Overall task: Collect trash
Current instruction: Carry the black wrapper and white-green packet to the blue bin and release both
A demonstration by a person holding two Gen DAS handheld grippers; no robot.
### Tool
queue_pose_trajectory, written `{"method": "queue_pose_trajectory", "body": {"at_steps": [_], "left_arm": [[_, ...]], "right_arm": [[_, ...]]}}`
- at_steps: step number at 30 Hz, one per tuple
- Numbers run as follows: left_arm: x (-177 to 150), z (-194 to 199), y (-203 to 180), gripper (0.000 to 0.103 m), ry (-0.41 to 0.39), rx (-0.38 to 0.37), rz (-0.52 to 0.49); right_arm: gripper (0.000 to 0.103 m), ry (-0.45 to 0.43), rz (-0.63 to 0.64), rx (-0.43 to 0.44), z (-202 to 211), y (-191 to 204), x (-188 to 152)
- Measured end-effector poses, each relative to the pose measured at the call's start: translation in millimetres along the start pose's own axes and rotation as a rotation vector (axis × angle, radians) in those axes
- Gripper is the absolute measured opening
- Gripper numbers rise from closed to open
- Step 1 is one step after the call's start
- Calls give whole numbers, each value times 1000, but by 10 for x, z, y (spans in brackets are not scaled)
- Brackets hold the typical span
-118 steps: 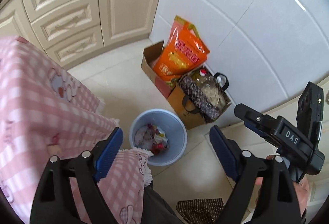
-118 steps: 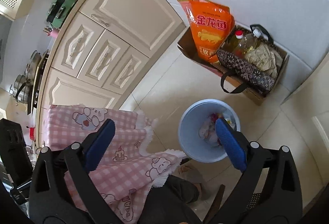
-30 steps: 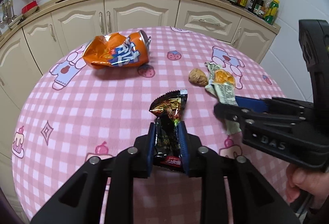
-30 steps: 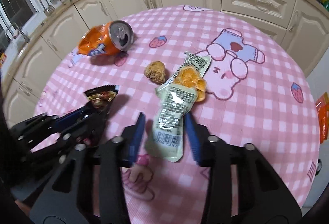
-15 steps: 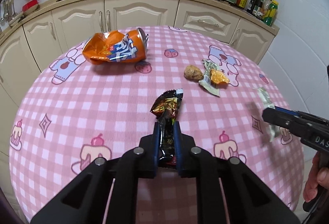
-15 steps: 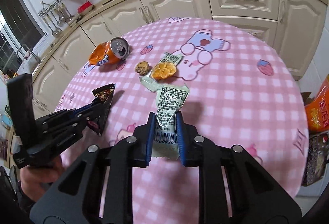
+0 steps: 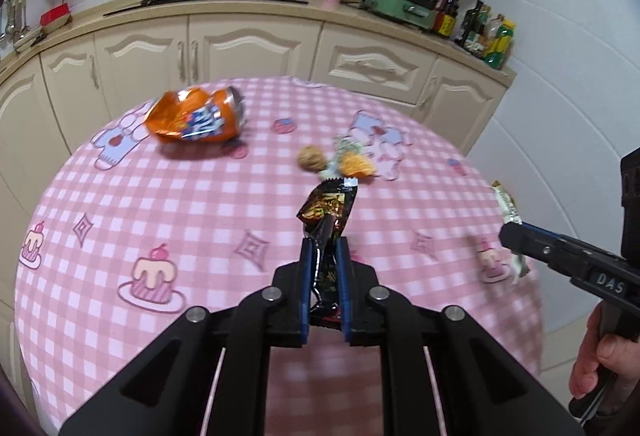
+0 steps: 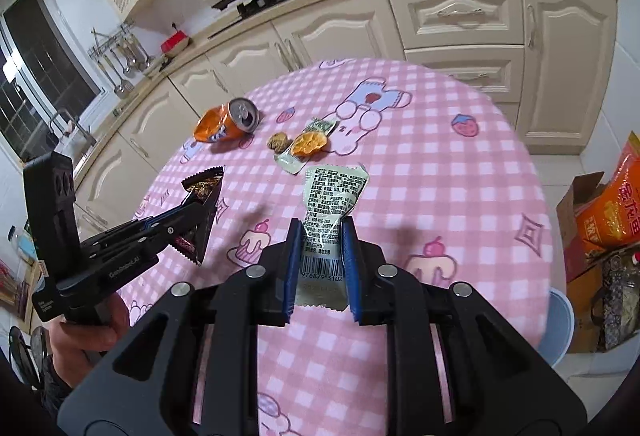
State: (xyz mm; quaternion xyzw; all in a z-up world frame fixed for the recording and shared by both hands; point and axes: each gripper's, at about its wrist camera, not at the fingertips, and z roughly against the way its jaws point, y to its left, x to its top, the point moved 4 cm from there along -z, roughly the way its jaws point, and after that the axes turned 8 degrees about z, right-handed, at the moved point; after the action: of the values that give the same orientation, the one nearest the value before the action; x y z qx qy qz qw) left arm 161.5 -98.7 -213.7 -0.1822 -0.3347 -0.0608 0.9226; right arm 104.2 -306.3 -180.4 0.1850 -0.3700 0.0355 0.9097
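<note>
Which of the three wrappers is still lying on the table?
The pale green wrapper under the orange peel; the dark one and the barcode one are gripped.

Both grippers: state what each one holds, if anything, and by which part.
The left gripper pinches the dark snack wrapper by its lower end. The right gripper pinches the pale green wrapper across its barcode end. Both wrappers are lifted off the table.

Soft, even daylight in my kitchen, seen through two strongly curved fisheye lenses.

My left view smears with motion: the crushed can (image 7: 198, 122) and tablecloth (image 7: 120, 220) blur, while my right view stays sharp enough to read a barcode. The window (image 8: 36, 92) at left reads dark. Faint shadows fall on the cloth, cabinets (image 8: 460, 24) bow outward, and black vignette fills every corner.
</note>
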Motion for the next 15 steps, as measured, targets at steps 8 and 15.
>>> {"method": "queue_pose_trajectory", "body": {"at_steps": [8,15], "left_arm": [[-13,169,-550,11,-12,-93,-50],[-59,193,-1261,11,15,-203,-121]], "right_arm": [[20,-90,-66,-33,516,-361,-26],[20,-159,-162,-115,1052,-961,-177]]}}
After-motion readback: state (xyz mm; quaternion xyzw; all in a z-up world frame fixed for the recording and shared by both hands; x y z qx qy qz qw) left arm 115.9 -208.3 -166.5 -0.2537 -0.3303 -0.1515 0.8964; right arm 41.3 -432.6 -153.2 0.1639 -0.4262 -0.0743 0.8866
